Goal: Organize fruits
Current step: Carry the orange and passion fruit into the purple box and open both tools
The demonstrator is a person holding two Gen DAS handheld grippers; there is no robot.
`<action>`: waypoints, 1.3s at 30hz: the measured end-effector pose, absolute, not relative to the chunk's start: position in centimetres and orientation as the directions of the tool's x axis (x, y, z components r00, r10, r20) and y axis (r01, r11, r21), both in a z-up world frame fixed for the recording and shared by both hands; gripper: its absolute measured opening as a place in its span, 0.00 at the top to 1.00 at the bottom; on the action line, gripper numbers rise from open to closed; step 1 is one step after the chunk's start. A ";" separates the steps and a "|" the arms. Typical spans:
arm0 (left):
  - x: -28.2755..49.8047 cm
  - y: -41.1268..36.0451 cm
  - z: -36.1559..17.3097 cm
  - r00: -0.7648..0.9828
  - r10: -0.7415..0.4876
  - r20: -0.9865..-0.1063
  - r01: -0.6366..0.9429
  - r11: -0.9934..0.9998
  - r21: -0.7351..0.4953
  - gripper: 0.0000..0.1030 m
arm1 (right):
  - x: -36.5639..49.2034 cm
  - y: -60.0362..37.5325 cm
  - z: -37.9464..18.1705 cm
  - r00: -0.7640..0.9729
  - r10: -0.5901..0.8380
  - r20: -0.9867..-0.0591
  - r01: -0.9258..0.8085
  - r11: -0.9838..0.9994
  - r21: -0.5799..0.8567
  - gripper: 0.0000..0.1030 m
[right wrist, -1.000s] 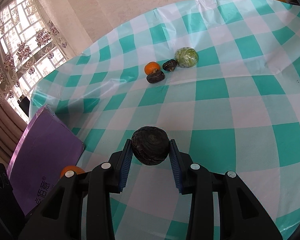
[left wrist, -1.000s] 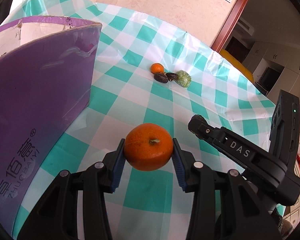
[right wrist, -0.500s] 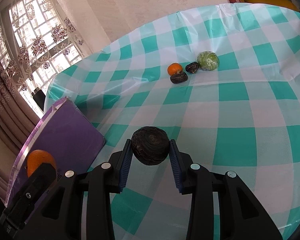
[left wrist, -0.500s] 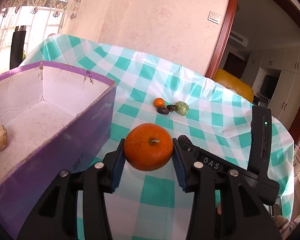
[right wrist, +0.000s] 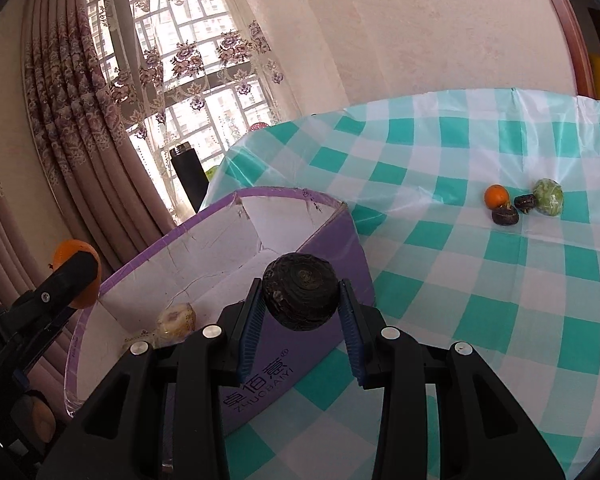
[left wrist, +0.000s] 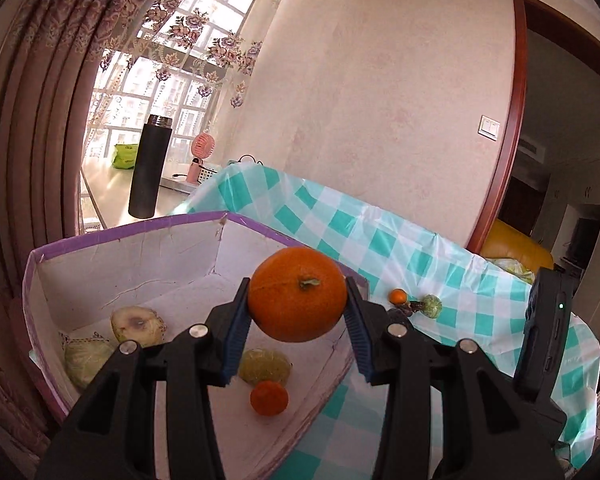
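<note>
Left gripper (left wrist: 297, 309) is clamped on a glossy orange (left wrist: 297, 294), green stem nub facing the camera, held above the open purple box (left wrist: 132, 229). Right gripper (right wrist: 300, 307) pinches a dark, ridged round fruit (right wrist: 300, 297) over the box's near wall, above the checked tablecloth (right wrist: 480, 280).

The left wrist camera looks along its fingers from close above the purple box (left wrist: 196, 224), facing the window. The right wrist camera sits beside the box (right wrist: 328, 248), aimed across the checked tablecloth (right wrist: 480, 280). Both views share the box and the cloth (left wrist: 380, 248).
</note>
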State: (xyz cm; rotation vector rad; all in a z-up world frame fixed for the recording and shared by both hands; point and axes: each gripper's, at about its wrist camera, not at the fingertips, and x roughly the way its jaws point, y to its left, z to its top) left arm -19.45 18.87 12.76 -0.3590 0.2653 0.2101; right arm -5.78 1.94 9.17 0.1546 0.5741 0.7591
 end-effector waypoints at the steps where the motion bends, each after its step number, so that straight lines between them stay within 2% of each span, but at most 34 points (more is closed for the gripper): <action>1: -19.5 19.6 12.5 0.937 0.158 -0.311 -0.261 0.908 -0.328 0.57 | -6.1 2.7 9.5 0.573 0.695 -0.434 -0.625 0.713 0.318 0.64; 7: -20.1 22.8 10.1 0.893 0.188 -0.409 -0.353 0.858 -0.375 0.57 | -7.3 6.0 10.6 0.544 0.719 -0.432 -0.683 0.679 0.269 0.64; 14: -20.0 23.7 9.8 0.825 0.299 -0.480 -0.450 0.861 -0.238 0.57 | -6.9 9.8 10.5 0.517 0.701 -0.492 -0.705 0.674 0.220 0.64; 17: -19.8 24.0 9.8 0.776 0.352 -0.524 -0.501 0.849 -0.171 0.57 | -6.6 12.5 10.4 0.529 0.632 -0.566 -0.706 0.698 0.119 0.64; 19: -19.3 25.0 9.4 0.742 0.335 -0.580 -0.508 0.846 -0.161 0.57 | -6.1 14.6 10.0 0.542 0.553 -0.633 -0.703 0.711 0.019 0.64; 22: -18.7 25.5 9.0 0.687 0.361 -0.630 -0.501 0.864 -0.051 0.57 | -5.5 17.4 9.0 0.534 0.451 -0.715 -0.719 0.687 -0.103 0.64; 26: -18.3 25.3 8.5 0.652 0.372 -0.660 -0.474 0.880 0.028 0.57 | -5.1 19.7 7.1 0.539 0.325 -0.777 -0.719 0.657 -0.224 0.64; 31: -17.6 24.5 7.7 0.601 0.419 -0.680 -0.438 0.885 0.158 0.56 | -5.0 20.6 6.2 0.505 0.240 -0.829 -0.753 0.592 -0.287 0.63; 33: -17.5 24.6 7.8 0.607 0.406 -0.683 -0.434 0.889 0.144 0.53 | -5.0 20.4 6.2 0.500 0.240 -0.832 -0.755 0.592 -0.283 0.43; 37: -17.5 24.5 7.8 0.629 0.360 -0.689 -0.411 0.906 0.098 0.30 | -5.3 20.0 6.4 0.502 0.271 -0.822 -0.757 0.597 -0.266 0.37; 38: -17.5 24.5 7.9 0.635 0.350 -0.688 -0.405 0.910 0.089 0.29 | -5.3 19.9 6.5 0.509 0.276 -0.816 -0.756 0.597 -0.269 0.30; 39: -17.5 24.4 8.0 0.638 0.348 -0.687 -0.403 0.911 0.087 0.28 | -5.5 19.9 6.5 0.519 0.279 -0.808 -0.752 0.597 -0.277 0.19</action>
